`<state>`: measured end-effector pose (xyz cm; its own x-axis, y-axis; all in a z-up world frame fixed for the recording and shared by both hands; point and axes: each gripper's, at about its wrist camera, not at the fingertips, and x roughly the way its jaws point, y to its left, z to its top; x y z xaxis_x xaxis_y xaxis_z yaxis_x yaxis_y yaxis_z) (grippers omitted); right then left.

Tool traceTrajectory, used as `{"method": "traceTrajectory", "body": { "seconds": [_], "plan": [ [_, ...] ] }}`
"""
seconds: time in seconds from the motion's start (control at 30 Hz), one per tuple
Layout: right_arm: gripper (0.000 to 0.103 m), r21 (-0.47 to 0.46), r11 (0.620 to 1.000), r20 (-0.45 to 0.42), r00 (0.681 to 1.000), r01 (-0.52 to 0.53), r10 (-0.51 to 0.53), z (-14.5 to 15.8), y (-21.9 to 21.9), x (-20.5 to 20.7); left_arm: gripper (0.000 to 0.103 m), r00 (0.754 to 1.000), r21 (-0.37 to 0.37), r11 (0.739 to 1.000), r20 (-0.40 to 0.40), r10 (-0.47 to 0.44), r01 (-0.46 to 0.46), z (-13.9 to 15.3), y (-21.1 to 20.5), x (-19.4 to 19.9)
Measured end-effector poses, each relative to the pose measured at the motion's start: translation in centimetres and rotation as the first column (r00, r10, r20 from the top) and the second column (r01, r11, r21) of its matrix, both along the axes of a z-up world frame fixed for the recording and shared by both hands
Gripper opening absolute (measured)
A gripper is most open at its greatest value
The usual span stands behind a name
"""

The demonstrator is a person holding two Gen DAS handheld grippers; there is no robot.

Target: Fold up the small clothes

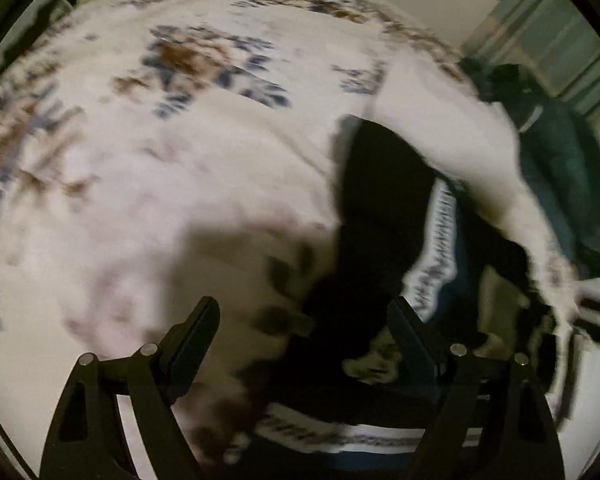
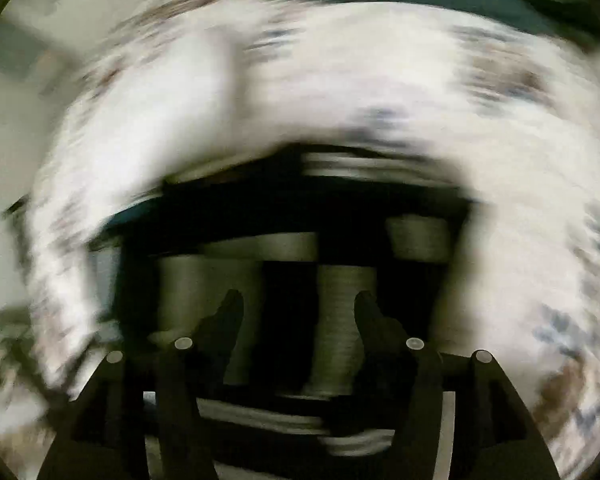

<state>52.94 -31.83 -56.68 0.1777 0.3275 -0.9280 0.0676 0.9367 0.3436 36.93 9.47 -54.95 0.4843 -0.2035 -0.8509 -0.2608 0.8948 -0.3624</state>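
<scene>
A black garment [image 1: 380, 200] with a white patterned band is spread near the bedspread's [image 1: 180, 168] right edge. The left gripper [image 1: 304, 328] is held wide apart above it, empty. The right gripper [image 2: 300, 316] is parted, nothing gripped.

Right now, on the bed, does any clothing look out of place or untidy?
Yes. The black garment with a white patterned band lies crumpled on the floral bedspread, not flat or folded. More dark clothes are heaped at the bed's right edge. The right wrist view is too blurred to add detail.
</scene>
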Motion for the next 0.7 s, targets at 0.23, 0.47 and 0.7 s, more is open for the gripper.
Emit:
{"method": "traceTrajectory", "body": {
  "seconds": [0.23,0.47,0.7],
  "plan": [
    [0.060,0.178,0.882,-0.009,0.896,-0.436,0.444,-1.7,19.9,7.3,0.019,0.995,-0.082,0.996,0.093,-0.030,0.038,-1.9,-1.3,-0.4],
    [0.004,0.127,0.772,-0.060,0.773,-0.622,0.632,-6.9,31.4,11.5,0.012,0.993,-0.128,0.992,0.120,0.020,-0.004,-2.8,-0.7,-1.7],
    [0.000,0.058,0.874,-0.020,0.875,-0.482,0.483,-7.6,30.9,15.5,0.012,0.994,-0.184,0.982,0.103,0.048,-0.028,-3.4,0.1,-1.6]
  ]
}}
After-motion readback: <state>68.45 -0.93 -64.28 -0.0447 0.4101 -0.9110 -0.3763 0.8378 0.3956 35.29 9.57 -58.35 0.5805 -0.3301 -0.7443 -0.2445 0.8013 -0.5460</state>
